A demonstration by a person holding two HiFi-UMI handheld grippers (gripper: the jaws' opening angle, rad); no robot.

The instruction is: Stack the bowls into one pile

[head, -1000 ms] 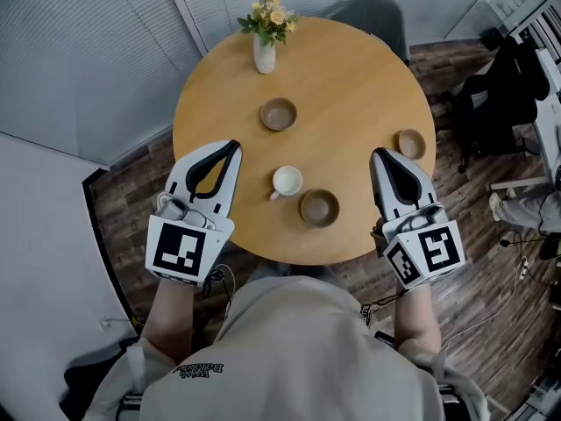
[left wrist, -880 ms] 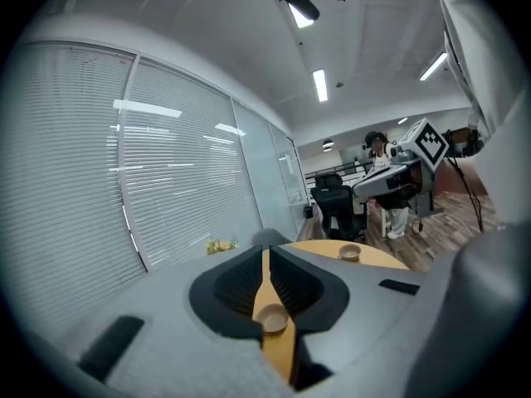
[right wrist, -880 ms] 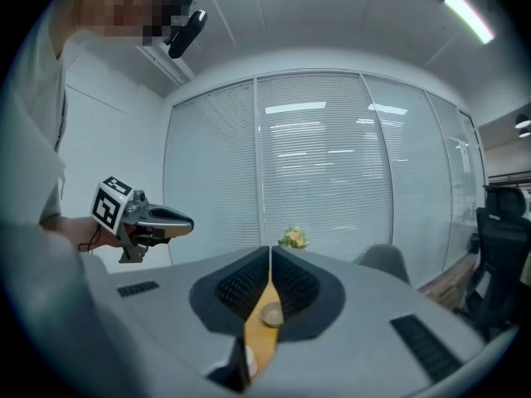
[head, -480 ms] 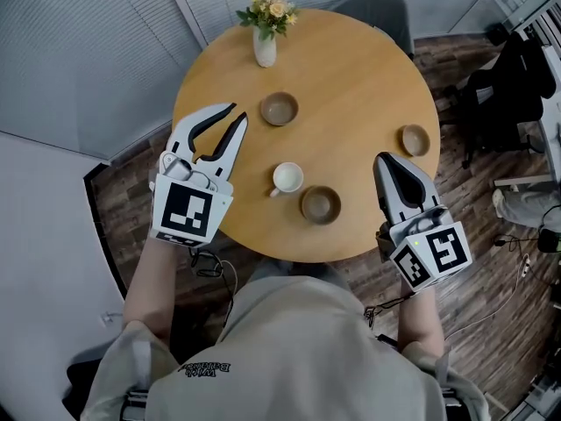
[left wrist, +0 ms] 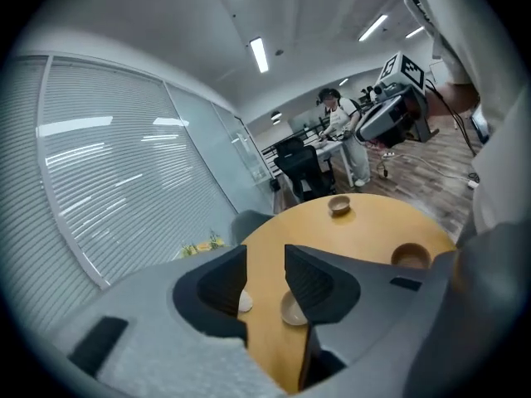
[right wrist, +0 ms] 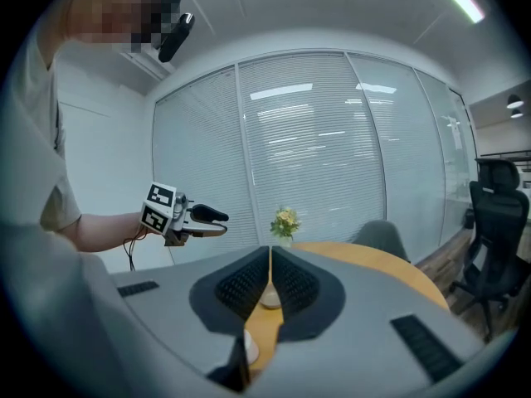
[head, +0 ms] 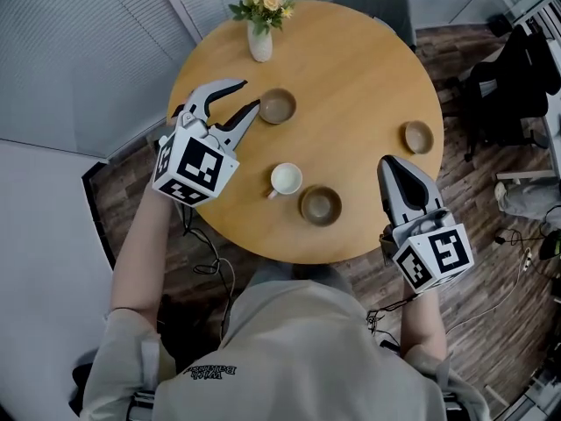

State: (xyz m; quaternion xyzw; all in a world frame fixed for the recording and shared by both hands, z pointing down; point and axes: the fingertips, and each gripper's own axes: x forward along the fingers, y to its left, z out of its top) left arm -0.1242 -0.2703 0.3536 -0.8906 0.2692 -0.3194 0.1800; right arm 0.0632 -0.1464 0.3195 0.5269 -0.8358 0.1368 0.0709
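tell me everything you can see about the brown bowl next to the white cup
The bowl is small, round and brown, paler at the rim, maybe wood or ceramic. It stands upright and empty on the round wooden table, near the person's edge, just right of the white cup with a narrow gap between them. Only the table touches it.

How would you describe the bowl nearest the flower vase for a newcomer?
On the round table, find the flower vase at the far edge. The brown bowl nearest it is the one; the second bowl sits beside the white cup, the third bowl at the right edge.
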